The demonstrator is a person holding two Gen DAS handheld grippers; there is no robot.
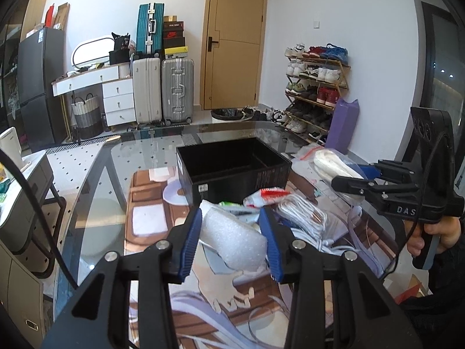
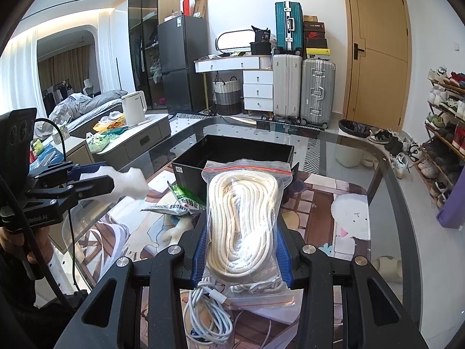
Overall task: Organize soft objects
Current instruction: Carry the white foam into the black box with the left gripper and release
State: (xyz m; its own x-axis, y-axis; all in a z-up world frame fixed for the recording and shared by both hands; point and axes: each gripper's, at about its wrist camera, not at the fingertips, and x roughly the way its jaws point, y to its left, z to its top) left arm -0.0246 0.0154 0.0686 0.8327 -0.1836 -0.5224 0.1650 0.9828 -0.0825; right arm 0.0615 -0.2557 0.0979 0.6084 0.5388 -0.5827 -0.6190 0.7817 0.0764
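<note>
Glass tabletop (image 2: 377, 174) ran on bare to its curved far edge behind the open black box (image 1: 232, 168), and bare mat (image 2: 334, 203) lay to the box's right. The left gripper (image 1: 231, 232) clenched a white foam piece (image 1: 232, 238), held above the mat just short of the box's near wall. The right gripper (image 2: 241, 250) grasped a zip bag of coiled cream rope (image 2: 244, 212), its red-striped top reaching toward the box rim. The foam looked pebbled and crumpled; the rope lay in neat loops under glossy plastic. White cables (image 2: 203, 314) and a green snack packet (image 2: 186, 200) lay on the printed mat. Suitcases (image 1: 162, 90), a wooden door (image 1: 235, 40) and a shoe rack (image 1: 316, 87) stood beyond.
</note>
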